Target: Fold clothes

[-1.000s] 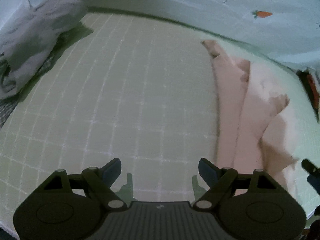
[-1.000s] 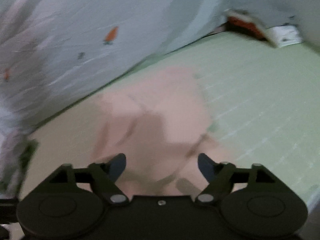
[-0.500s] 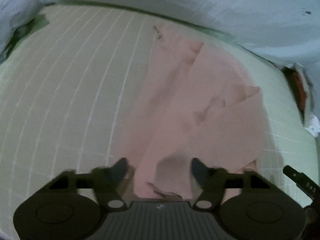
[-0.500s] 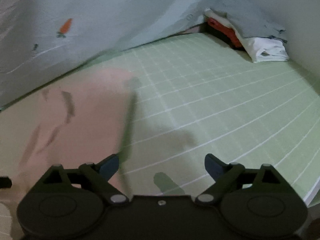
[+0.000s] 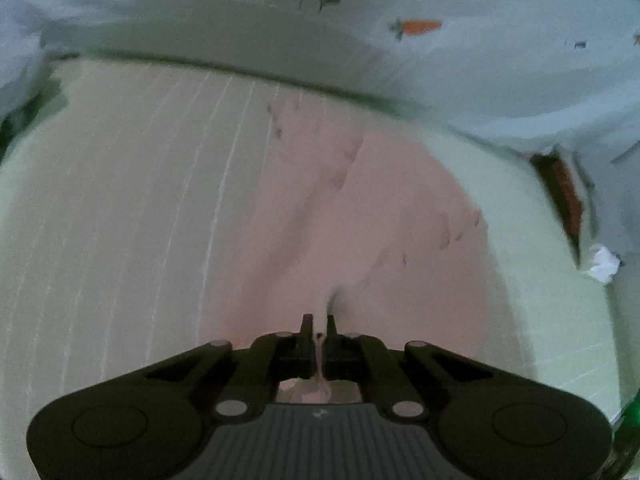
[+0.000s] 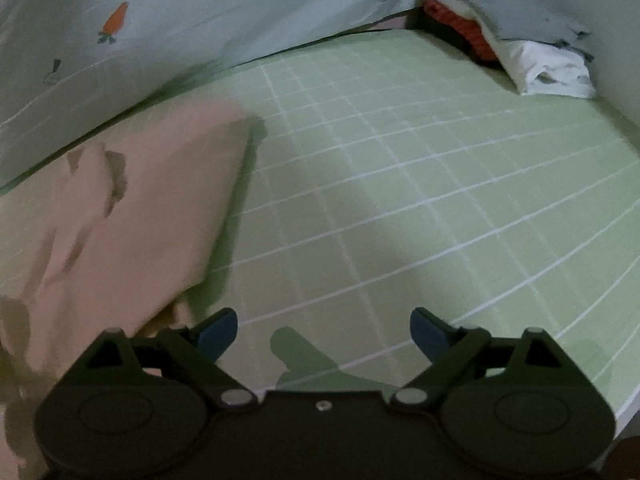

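**Ana:** At six o'clock in the left wrist view, the left claw (image 5: 319,326) is clenched on a pinch of the pink garment (image 5: 360,216), a thin tongue of cloth showing between its fingers.

**Ben:** And the right claw (image 6: 324,330)?

**Ana:** Released, jaws wide apart, nothing in it. It hovers over bare green bed sheet (image 6: 420,200); the garment's near edge lies just beside its left finger, at about nine o'clock.

**Ben:** Where does the garment lie?

**Ana:** Spread on the bed, running from the left claw up toward twelve o'clock, creased along its length, one layer seemingly lapped over another. How far the folding has come, I can't tell.

**Ben:** How will it handle?

**Ana:** I'd judge it light, thin and limp. It'll sag and drag from one pinch, so hold an edge or corner on both sides, where the layers meet.

**Ben:** Farther off?

**Ana:** A pale carrot-print quilt (image 6: 168,20) is heaped along the far side, and a stack of clothes (image 6: 520,56) sits at one o'clock in the right view.
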`<state>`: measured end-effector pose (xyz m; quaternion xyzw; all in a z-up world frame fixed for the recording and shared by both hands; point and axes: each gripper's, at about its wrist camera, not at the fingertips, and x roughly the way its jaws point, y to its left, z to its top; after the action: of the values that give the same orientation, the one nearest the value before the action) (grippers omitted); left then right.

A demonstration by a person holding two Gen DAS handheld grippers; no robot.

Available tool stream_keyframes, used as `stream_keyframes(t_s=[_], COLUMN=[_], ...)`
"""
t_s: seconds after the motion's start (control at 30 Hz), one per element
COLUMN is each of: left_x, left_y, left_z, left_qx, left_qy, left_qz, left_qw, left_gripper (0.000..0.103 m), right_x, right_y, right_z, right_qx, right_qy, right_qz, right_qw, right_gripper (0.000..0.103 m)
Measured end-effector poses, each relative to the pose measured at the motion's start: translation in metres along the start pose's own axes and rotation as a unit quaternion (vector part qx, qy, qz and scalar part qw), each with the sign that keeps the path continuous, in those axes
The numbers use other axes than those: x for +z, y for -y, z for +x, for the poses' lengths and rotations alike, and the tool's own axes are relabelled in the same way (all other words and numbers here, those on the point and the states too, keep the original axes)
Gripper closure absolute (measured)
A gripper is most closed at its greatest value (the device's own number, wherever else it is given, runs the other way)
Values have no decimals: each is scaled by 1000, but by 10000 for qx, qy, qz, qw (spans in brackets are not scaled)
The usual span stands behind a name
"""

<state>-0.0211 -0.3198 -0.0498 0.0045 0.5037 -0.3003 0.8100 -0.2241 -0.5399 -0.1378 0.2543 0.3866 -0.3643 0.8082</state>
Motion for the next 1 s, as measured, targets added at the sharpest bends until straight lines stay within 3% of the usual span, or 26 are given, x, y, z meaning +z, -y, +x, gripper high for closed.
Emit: stream_keyframes(t_s=[0.17, 0.3, 0.37, 0.4, 0.43, 0.5, 0.6, 0.7, 0.8, 0.87, 0.93, 1.0], left_x=[50, 91, 110, 120, 130, 150, 178, 198, 201, 196, 183, 168], left_y=[-26, -45, -53, -57, -62, -70, -92, -124, -164, -189, -194, -193], left_z=[-8, -9, -9, -9, -9, -11, -24, -38, -34, -19, -10, -6], left_qx=[-340, -641, -799, -886, -972, -1145, -1357, -1253, -742, -287, -30, 139], left_qy=[254, 441, 505, 552, 598, 705, 1023, 1403, 1505, 1302, 1082, 920], left_qz=[39, 102, 135, 114, 94, 42, -165, -510, -1010, -1382, -1451, -1448], left_qw=[9991, 9969, 9954, 9945, 9934, 9909, 9853, 9808, 9806, 9814, 9835, 9851], left_gripper=[101, 101, 101, 101, 101, 101, 101, 101, 101, 101, 98, 73], right_x=[-11, -15, -15, -14, -12, -8, -3, 2, 5, 6, 6, 6], right_y=[-36, -70, -82, -84, -87, -90, -97, -106, -113, -117, -119, -118], right_z=[-3, 8, 13, 15, 18, 18, 14, 6, 1, 3, 6, 10], right_qx=[344, -11, -151, -164, -177, -287, -492, -655, -749, -764, -787, -797], right_qy=[110, 204, 251, 267, 283, 342, 461, 546, 526, 449, 356, 262], right_qz=[79, -300, -395, -363, -330, -127, 79, 113, 1, -63, -105, -127], right_qw=[9993, 9993, 9988, 9988, 9989, 9989, 9977, 9963, 9958, 9960, 9962, 9964], right_gripper=[7, 12, 33, 60, 79, 97, 97, 97, 97, 97, 95, 91])
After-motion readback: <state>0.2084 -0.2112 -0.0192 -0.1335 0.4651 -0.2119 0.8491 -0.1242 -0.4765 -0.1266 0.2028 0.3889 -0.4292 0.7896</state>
